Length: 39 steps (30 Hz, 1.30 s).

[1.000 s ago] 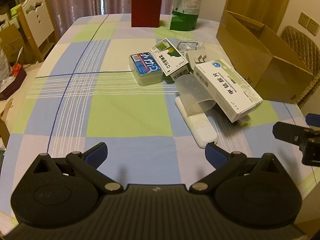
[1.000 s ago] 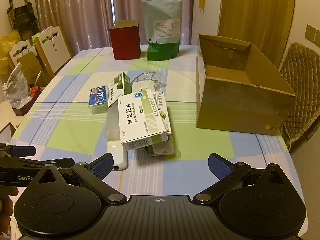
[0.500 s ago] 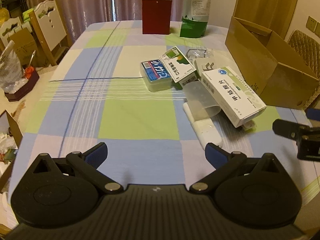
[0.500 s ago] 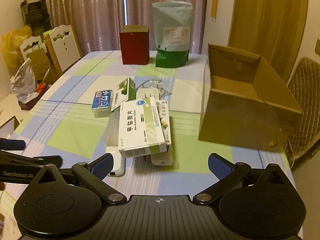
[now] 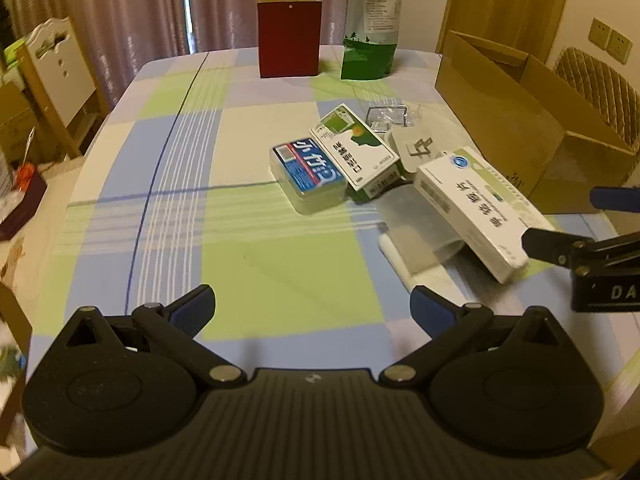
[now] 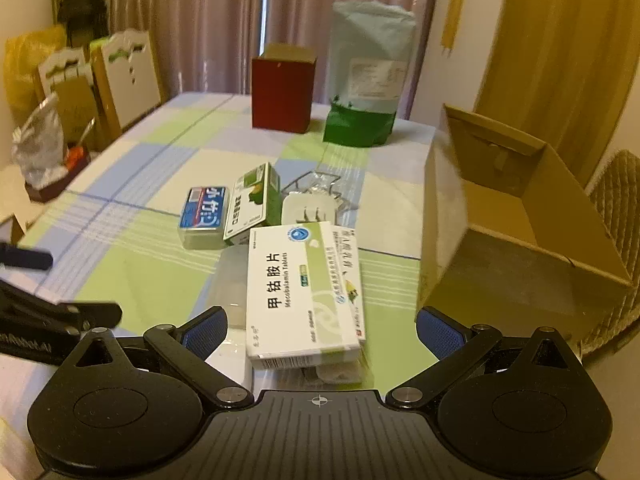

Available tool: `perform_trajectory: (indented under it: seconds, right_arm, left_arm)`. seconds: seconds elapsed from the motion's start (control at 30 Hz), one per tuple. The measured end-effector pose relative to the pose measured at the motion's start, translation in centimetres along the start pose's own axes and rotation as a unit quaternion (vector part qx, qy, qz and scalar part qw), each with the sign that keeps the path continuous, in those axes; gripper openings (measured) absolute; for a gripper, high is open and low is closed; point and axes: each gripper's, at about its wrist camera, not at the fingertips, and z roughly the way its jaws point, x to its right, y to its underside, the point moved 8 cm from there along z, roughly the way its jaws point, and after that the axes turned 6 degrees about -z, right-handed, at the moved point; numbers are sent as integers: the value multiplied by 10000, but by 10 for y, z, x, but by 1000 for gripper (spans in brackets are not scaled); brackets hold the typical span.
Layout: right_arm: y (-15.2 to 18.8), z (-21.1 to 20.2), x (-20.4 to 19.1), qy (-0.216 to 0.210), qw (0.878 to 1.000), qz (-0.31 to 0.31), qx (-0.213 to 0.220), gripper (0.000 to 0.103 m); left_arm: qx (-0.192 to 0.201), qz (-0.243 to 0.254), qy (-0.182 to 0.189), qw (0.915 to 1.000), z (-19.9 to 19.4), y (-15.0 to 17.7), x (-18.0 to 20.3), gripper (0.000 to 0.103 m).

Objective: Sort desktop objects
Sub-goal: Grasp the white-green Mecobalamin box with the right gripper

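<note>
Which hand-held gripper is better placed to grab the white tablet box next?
Right. The right hand-held gripper is open with the white tablet box lying between its fingers; the left hand-held gripper faces bare tablecloth.

The big white box (image 6: 298, 292) says "甲钴胺片" and "Mecobalamin Tablets" in black letters. The black tool (image 5: 600, 276) at the right shows the letters "DA". Other labels are too blurry.

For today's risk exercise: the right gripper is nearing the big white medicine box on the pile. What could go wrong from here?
1. The white medicine box lies on top of other items, so closing on it may drag or tip the smaller box beneath.
2. The right gripper is open and wide; a finger could snag the translucent plastic piece.
3. The cardboard box stands close on the right, so a swing might knock its wall.
</note>
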Motion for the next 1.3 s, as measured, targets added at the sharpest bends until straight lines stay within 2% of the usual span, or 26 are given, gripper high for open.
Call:
perform_trajectory:
  seconds: [0.23, 0.47, 0.67, 0.83, 0.87, 0.93, 1.23, 1.27, 1.3]
  right_arm:
    - [-10, 31, -7, 103, 9993, -262, -256, 103]
    - [-14, 48, -9, 167, 9976, -523, -415, 103]
    - [-15, 59, -8, 44, 9968, -617, -510, 103]
    - [-13, 66, -6, -172, 9964, -635, -539, 102]
    - [-12, 67, -5, -200, 9964, -627, -541, 97]
    - [-11, 69, -4, -327, 9957, -609, -615, 77]
    - [-9, 72, 8, -420, 9956, -535, -642, 76]
    - [-9, 71, 10, -399, 9957, -535, -644, 57]
    - [-9, 71, 12, -351, 9959, -531, -646, 52]
  left_arm:
    - [-9, 273, 217, 9994, 20, -19, -19, 102]
    - [-156, 422, 442, 9980, 39, -24, -30, 102]
    - [-191, 279, 517, 9981, 46, -29, -33, 102]
    - [-130, 95, 375, 9992, 48, -34, -34, 102]
    - [-128, 29, 332, 9994, 48, -34, -34, 102]
    - [-139, -100, 295, 9994, 48, -35, -34, 102]
    - [-154, -265, 151, 9994, 50, -36, -26, 102]
    - [-161, -251, 144, 9995, 50, -36, -24, 102]
    - [-167, -241, 138, 9995, 51, -35, -23, 102]
